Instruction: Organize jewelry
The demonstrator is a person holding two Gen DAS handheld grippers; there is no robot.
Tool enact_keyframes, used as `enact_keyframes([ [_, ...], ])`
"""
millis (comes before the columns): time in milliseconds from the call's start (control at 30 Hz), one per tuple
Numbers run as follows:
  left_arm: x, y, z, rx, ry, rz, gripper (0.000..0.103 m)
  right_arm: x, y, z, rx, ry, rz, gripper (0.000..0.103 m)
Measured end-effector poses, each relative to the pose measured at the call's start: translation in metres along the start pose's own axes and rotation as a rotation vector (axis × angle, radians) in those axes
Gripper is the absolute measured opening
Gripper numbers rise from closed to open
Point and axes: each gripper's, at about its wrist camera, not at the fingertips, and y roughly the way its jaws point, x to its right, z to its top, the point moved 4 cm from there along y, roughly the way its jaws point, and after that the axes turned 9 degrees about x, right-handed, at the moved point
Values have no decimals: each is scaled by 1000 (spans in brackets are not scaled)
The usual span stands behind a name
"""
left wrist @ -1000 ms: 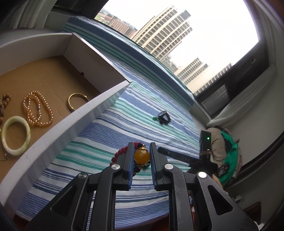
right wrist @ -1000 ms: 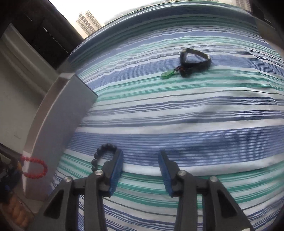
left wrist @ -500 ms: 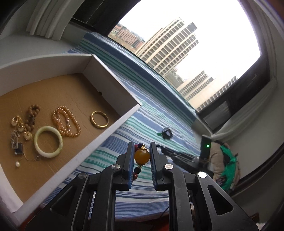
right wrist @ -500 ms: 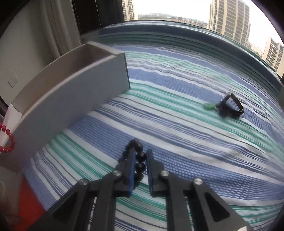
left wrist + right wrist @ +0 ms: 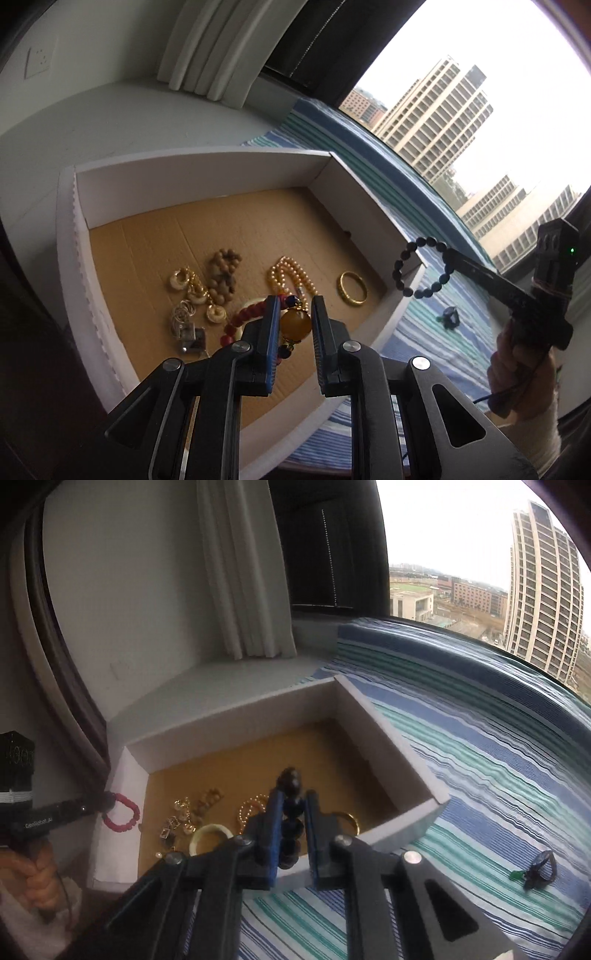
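Note:
My left gripper (image 5: 294,312) is shut on a red bead bracelet with an amber stone (image 5: 294,324), held above the open white box (image 5: 207,173) with its brown cardboard floor. It shows as a red loop in the right wrist view (image 5: 123,814). My right gripper (image 5: 294,805) is shut on a black bead bracelet (image 5: 291,812), held over the box's near right wall; in the left wrist view the bracelet (image 5: 421,267) hangs as a loop from the gripper above the box corner. A dark bracelet with a green charm (image 5: 535,871) lies on the striped cloth.
In the box lie a gold bangle (image 5: 353,293), a peach pearl strand (image 5: 288,275), brown wooden beads (image 5: 223,271), gold earrings (image 5: 192,291), a pale jade bangle (image 5: 210,836) and small trinkets. The blue-green striped cloth (image 5: 498,760) covers the window ledge; white curtain (image 5: 240,572) hangs behind.
Both grippers have lifted and swung left from the cloth to above the box. The right gripper, open a second ago, shut on the black bracelet and raised it.

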Motion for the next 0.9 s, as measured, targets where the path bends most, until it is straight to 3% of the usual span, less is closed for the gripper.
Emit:
enact_keyframes([
  [167,-10,32,-21,-88,-1,34,15,-29,71,-15,-104,-42,74,12],
  [300,-4,55,-36,-151,52,86,16,-19,109,-26,-142,-81,20,13],
  [333,-4,59,-37,-160,55,102,21,-11,110,-27,-134,-76,-15,19],
  [367,-3,62,-38,-162,54,108,28,-2,107,-27,-117,-65,-45,24],
  [400,-2,61,-38,-158,56,114,46,7,103,-26,-93,-50,-72,37],
  [433,0,59,-38,-142,63,120,58,15,96,-26,-68,-33,-94,41],
  [533,6,52,-35,-88,100,135,66,29,68,-28,-22,-6,-133,41],
  [667,24,44,-37,-59,110,94,70,34,29,-43,36,-38,-171,47],
  [900,95,39,-64,-59,245,-19,77,48,-39,-117,52,-41,-249,54],
])
